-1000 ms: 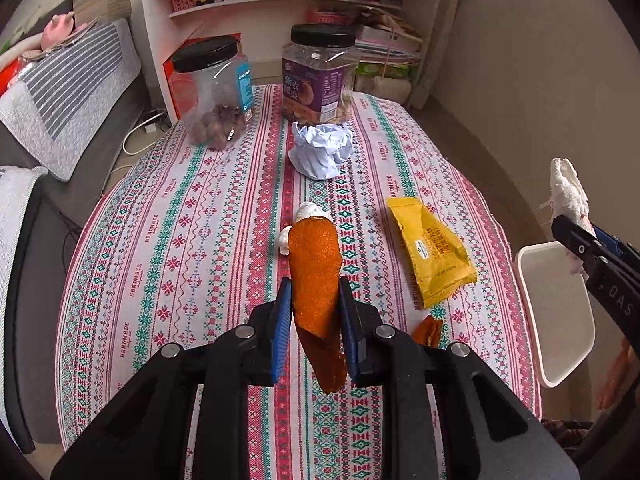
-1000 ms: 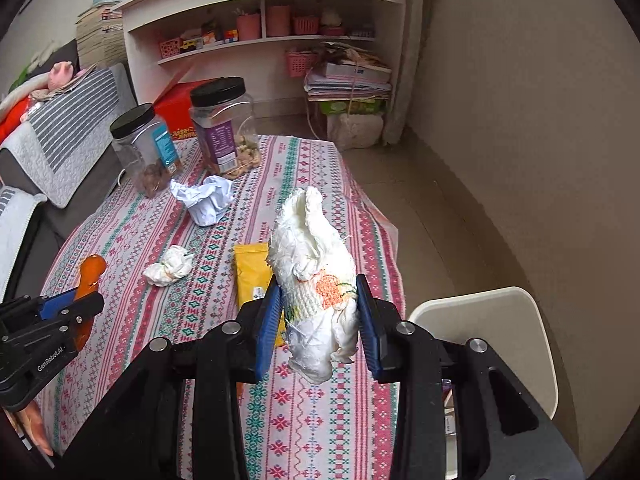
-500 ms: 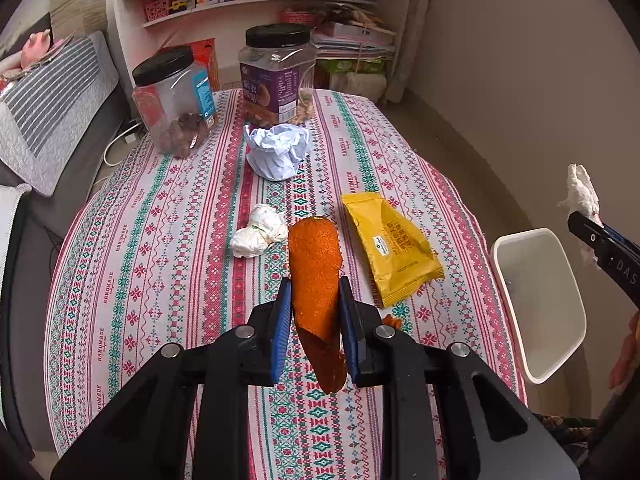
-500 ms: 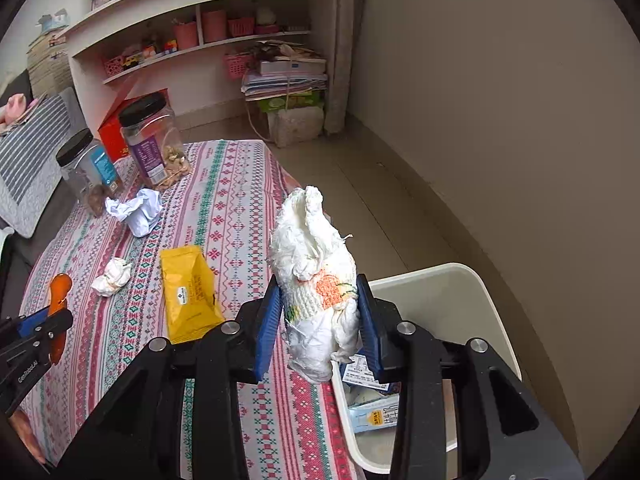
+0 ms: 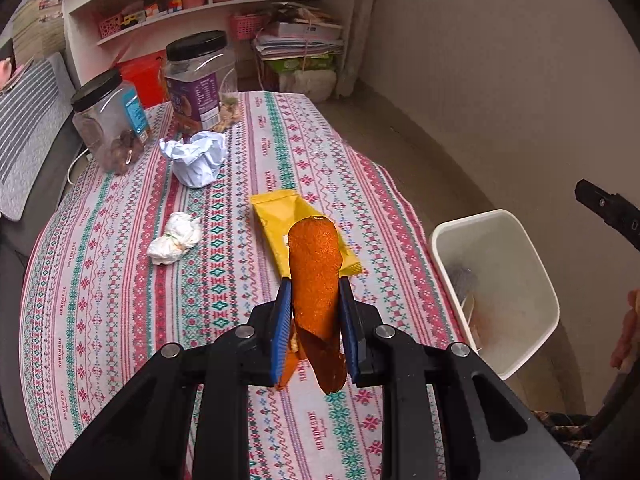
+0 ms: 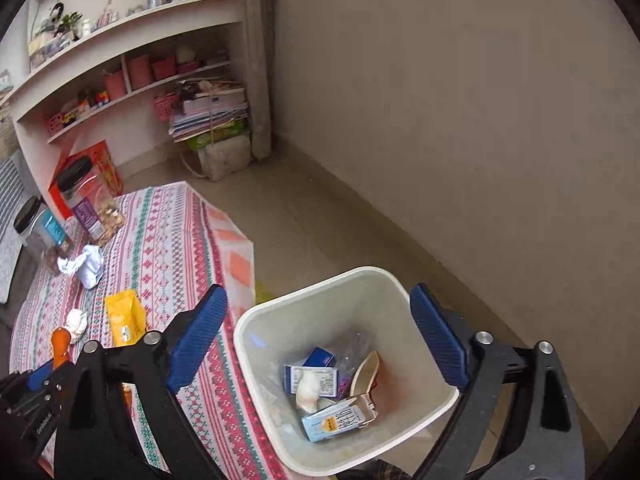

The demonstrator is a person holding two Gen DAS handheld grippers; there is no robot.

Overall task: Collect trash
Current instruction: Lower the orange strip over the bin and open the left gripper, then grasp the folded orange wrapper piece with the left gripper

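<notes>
Right jaws: my right gripper point(image 6: 318, 336) is opening, nothing between, over the bin point(image 6: 400, 280).
Left jaws: my left gripper point(image 5: 314, 312) clenches the orange peel point(image 5: 314, 264) (upright); bin lies right.

Left tool point(image 5: 314, 312) clamping orange peel point(image 5: 316, 280) above patterned tablecloth point(image 5: 120, 280), yellow packet point(image 5: 280, 220), white bin point(image 5: 536, 268) beside table

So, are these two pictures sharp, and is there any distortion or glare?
Left wrist view: sharp, soft even light, no glare; the fisheye bends the table edge and darkens the corners. Right wrist view: the bin is clear, the shelf curves and looks slightly washed out.
</notes>
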